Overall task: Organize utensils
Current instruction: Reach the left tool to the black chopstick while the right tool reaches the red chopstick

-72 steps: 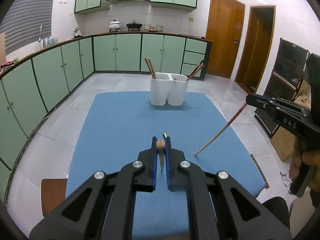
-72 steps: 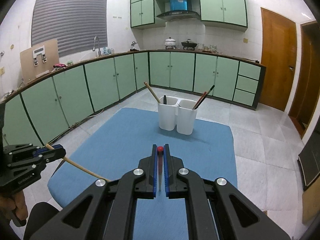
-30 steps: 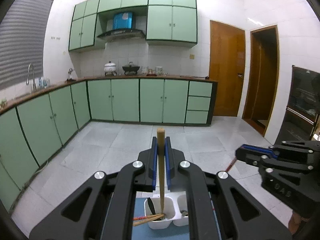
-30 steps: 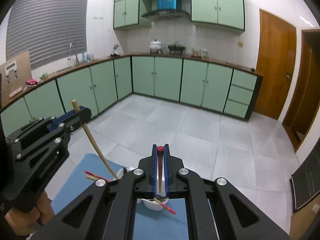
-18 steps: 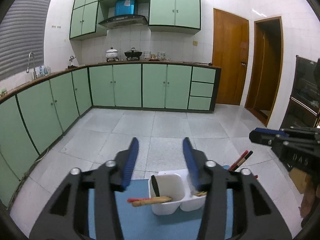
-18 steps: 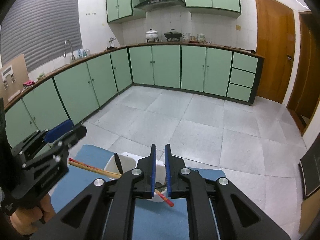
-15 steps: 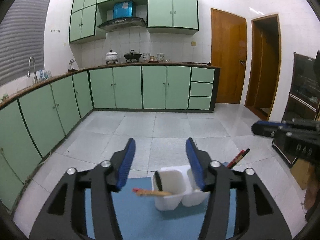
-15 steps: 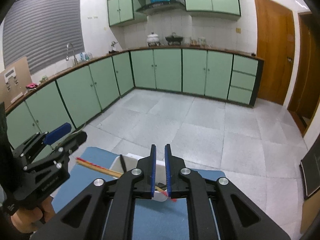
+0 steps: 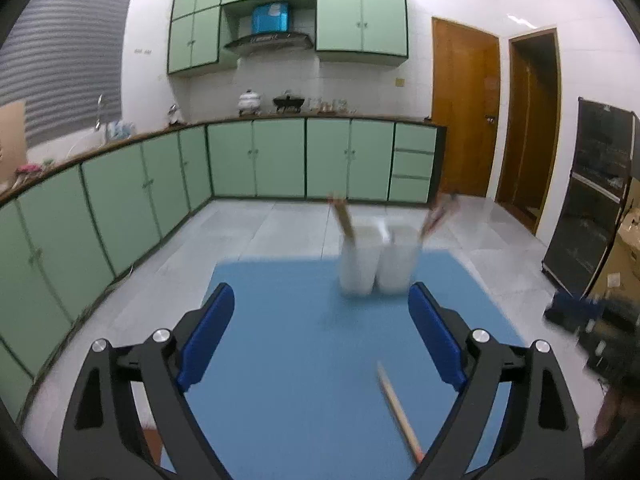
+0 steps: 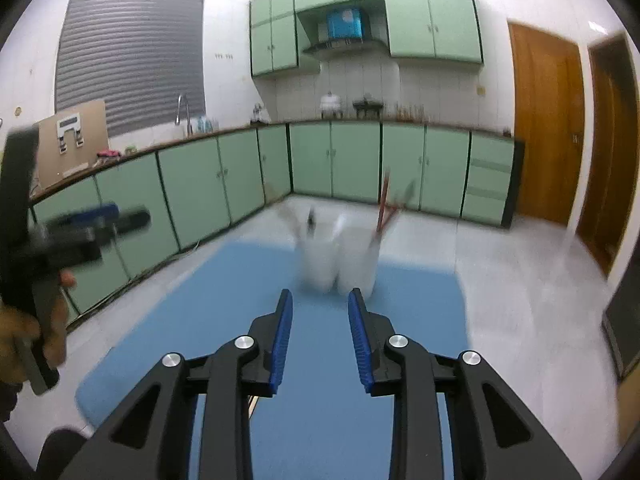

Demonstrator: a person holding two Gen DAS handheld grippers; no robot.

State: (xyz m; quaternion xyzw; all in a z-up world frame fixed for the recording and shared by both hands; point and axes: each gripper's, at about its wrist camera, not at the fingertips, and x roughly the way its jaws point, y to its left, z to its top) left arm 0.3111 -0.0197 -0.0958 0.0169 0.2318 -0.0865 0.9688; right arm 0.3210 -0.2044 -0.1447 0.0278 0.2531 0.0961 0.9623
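A white two-compartment utensil holder (image 9: 376, 264) stands at the far side of the blue mat (image 9: 304, 344), with chopsticks (image 9: 343, 216) sticking out of each compartment; it is blurred. It shows in the right wrist view too (image 10: 340, 260). My left gripper (image 9: 320, 332) is wide open and empty, above the mat. A wooden chopstick (image 9: 398, 410) with a red tip lies on the mat near its right finger. My right gripper (image 10: 320, 336) is open and empty, pointing at the holder. The right gripper appears at the right edge of the left wrist view (image 9: 592, 320); the left gripper appears at the left of the right wrist view (image 10: 76, 232).
Green cabinets (image 9: 260, 156) line the back and left walls. Wooden doors (image 9: 464, 112) stand at the right. A dark cabinet (image 9: 592, 208) stands by the right wall. Grey tile floor (image 9: 272, 224) surrounds the table.
Both grippers have pulled back and down from over the holder. The right gripper has opened. The chopsticks now stand in the holder, and one chopstick on the mat has come into view.
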